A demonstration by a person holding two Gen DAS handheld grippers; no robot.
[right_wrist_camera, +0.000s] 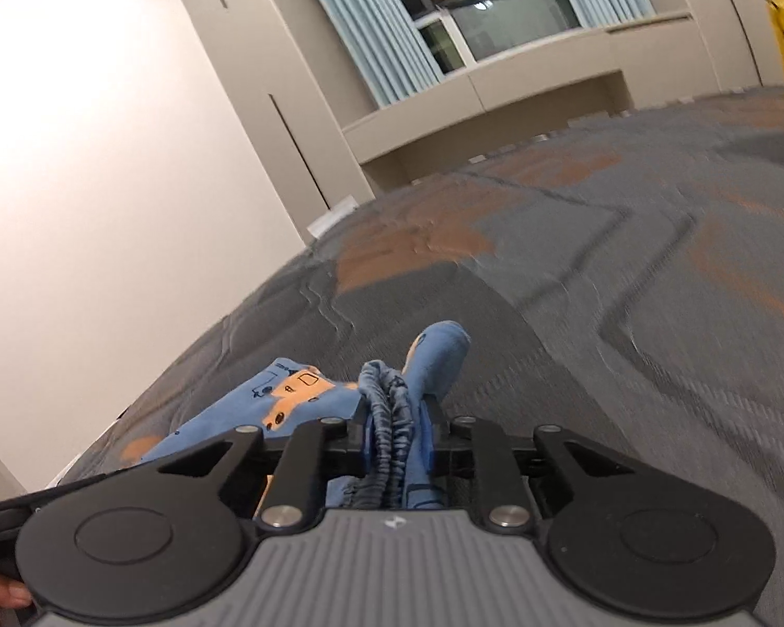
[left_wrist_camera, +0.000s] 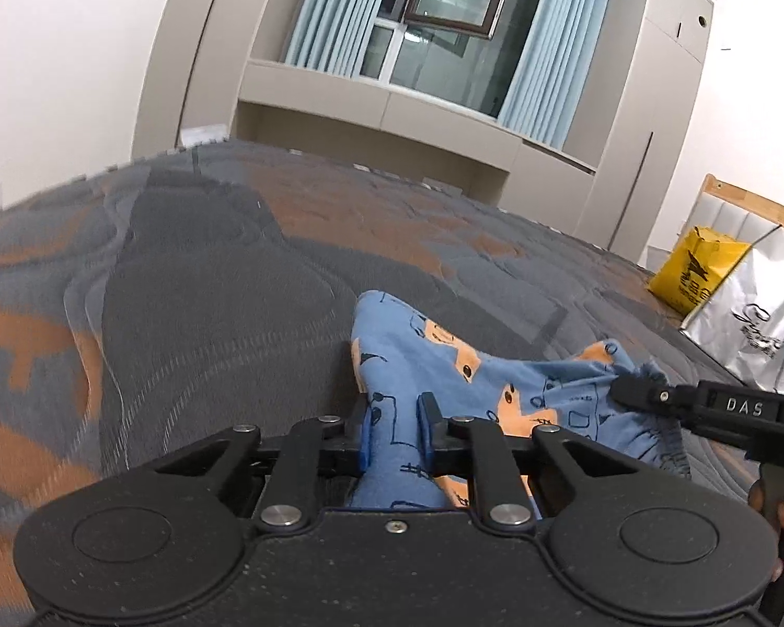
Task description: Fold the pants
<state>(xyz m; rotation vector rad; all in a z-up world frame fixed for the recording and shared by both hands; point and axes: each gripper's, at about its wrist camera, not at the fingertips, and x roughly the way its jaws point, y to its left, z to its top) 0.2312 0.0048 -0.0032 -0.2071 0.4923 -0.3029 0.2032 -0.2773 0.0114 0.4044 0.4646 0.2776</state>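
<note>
Both claws clamped on the pants (left_wrist_camera: 475, 376). Left gripper (left_wrist_camera: 396, 420): fingers closed on a bunched blue fold, cloth pinched between the pads and running back under the body. Right gripper (right_wrist_camera: 398, 433): fingers closed on the gathered elastic waistband (right_wrist_camera: 387, 418), ruffled edge squeezed between the pads. Pants are blue with orange patches and dark line drawings, crumpled, lying on the bed (left_wrist_camera: 209, 287), which has a grey and orange quilted cover. In the left view the right gripper (left_wrist_camera: 630, 392) comes in from the right side of the pants, its tip on the waistband edge, just beside the left one. Yellow bag (left_wrist_camera: 698, 269) and white bag (left_wrist_camera: 758, 313) sit well beyond the pants to the right, at the bed's edge by the headboard (left_wrist_camera: 747, 198). Window (left_wrist_camera: 444, 10) with light blue curtains (left_wrist_camera: 549, 52) on the wall past the bed's far side.
</note>
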